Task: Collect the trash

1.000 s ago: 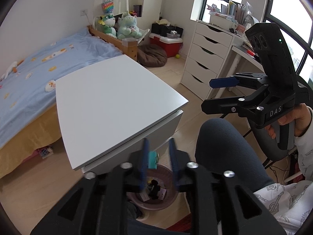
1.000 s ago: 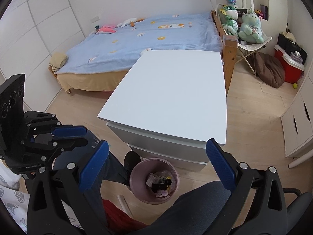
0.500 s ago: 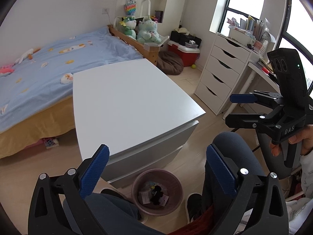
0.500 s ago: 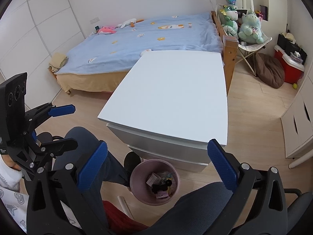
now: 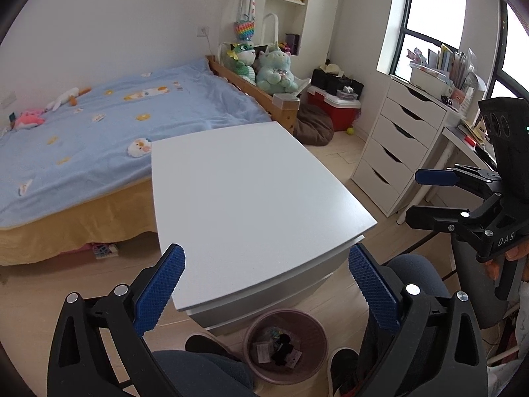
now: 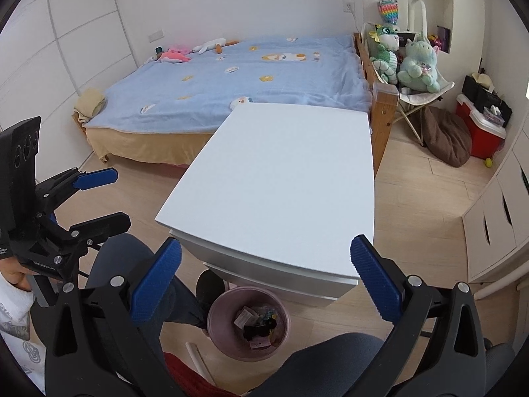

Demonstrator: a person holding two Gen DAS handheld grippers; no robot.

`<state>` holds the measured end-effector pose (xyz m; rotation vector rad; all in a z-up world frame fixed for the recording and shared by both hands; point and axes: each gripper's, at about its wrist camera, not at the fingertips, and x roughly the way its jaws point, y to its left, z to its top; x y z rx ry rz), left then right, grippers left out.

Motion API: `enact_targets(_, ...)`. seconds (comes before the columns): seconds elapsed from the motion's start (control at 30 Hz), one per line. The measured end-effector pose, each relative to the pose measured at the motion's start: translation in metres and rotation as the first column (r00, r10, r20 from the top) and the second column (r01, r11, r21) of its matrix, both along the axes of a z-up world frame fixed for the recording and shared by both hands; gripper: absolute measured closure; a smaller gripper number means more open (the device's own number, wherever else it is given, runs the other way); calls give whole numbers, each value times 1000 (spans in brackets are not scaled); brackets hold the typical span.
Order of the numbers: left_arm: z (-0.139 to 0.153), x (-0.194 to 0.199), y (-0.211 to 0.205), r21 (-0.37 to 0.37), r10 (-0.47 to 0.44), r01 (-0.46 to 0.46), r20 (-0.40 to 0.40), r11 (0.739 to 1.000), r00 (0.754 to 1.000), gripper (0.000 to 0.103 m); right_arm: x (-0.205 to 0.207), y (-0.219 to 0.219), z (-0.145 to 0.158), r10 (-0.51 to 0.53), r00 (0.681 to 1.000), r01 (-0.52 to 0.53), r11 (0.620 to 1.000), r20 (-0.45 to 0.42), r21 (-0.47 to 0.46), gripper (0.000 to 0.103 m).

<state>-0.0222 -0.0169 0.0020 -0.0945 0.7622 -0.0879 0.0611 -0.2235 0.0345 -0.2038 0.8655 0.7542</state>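
left gripper (image 5: 266,287): you held it above the near edge of the white table (image 5: 251,195), jaws spread wide, nothing between the blue pads (image 5: 162,289)
left gripper, side view: in the right wrist camera it sat at the left edge (image 6: 99,198), one blue pad high, the other finger black and lower, clear gap between them
right gripper (image 6: 264,278): you also had it open wide with nothing held; blue pads (image 6: 373,278) framed the table's near right corner and the bin below
right gripper, side view: in the left wrist camera it hung at the far right (image 5: 426,195), fingers parted, pointing left toward the drawer unit (image 5: 396,152)
right hand (image 5: 515,258): only partly seen, wrapped on the grip under the "DAS" marking
trash: it lay in the pink bin (image 6: 216,327); paper scraps (image 6: 244,317) and a dark clump (image 6: 261,329) (what the clump was, too small to tell)
pink bin: it stood upright on the wood floor just beside the table's near edge, between your shoes (image 5: 342,362)
table top: it was plain white
bed (image 6: 238,82): blue cover, ran along the table's far side
plush toys (image 5: 264,66): they sat past the foot of the bed
red cooler (image 5: 334,109): it was on the floor near the brown cushion (image 5: 312,125), well apart from both grippers
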Motion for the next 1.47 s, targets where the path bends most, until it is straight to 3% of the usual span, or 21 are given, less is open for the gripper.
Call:
enact_targets(0.4, 24, 21, 13, 25, 38, -40, 68, 999, 997, 7, 25, 23, 30, -4, 995, 2, 1000, 95, 15, 3)
enact_targets(0.67, 25, 27, 25, -21, 66, -64, 66, 998, 996, 6, 33, 27, 34, 5, 996, -7, 1000, 93, 25, 3)
enact_targets(1.33, 26, 30, 20, 21, 51, -53, 61, 998, 997, 6, 36, 28, 30, 2, 997, -5, 1000, 82, 26, 3)
enact_targets(1.47, 26, 31, 21, 0, 39, -40, 58, 999, 998, 6, 36, 27, 29, 1, 997, -3, 1000, 82, 27, 3)
